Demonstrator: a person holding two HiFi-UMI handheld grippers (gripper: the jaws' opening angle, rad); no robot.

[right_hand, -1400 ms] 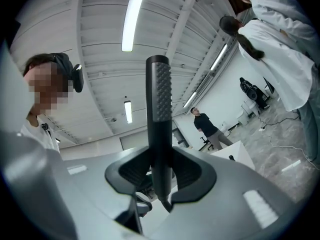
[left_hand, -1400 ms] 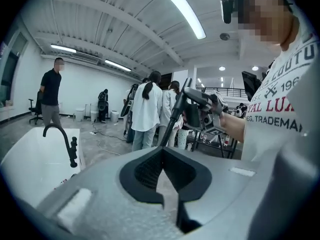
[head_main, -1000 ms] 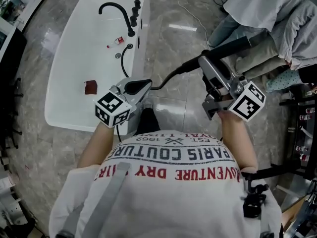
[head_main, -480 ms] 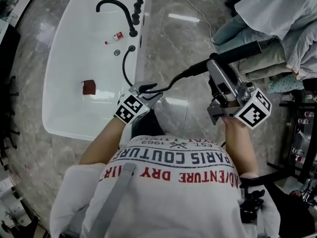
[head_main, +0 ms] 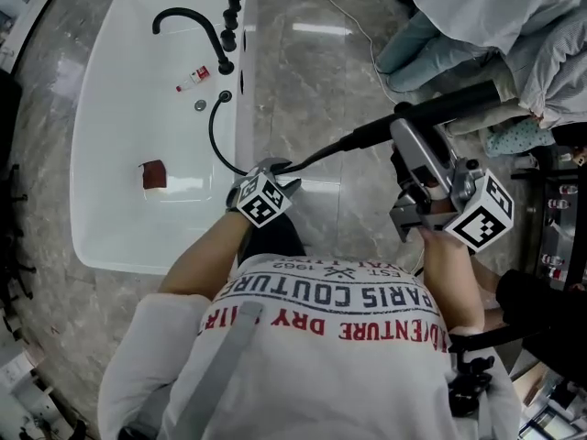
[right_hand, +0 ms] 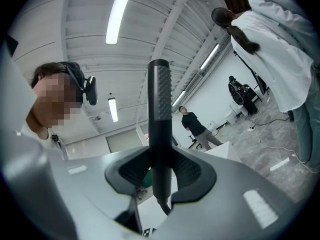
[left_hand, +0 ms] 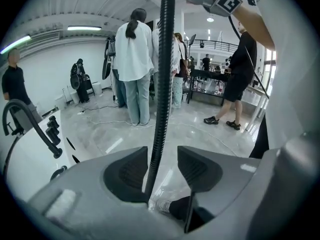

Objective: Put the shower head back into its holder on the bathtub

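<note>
Right gripper (right_hand: pixel 161 170) clamped on shower head (right_hand: pixel 159 94) handle — left gripper (left_hand: pixel 161 164) jaws opening, hose (left_hand: pixel 164 74) loose between them.

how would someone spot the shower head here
From the white bathtub at the head view's left, follow the black ribbed hose out to the right gripper. The shower head is the straight black wand clamped in its jaws, unlike the curved black faucet fixed on the tub's rim.
</note>
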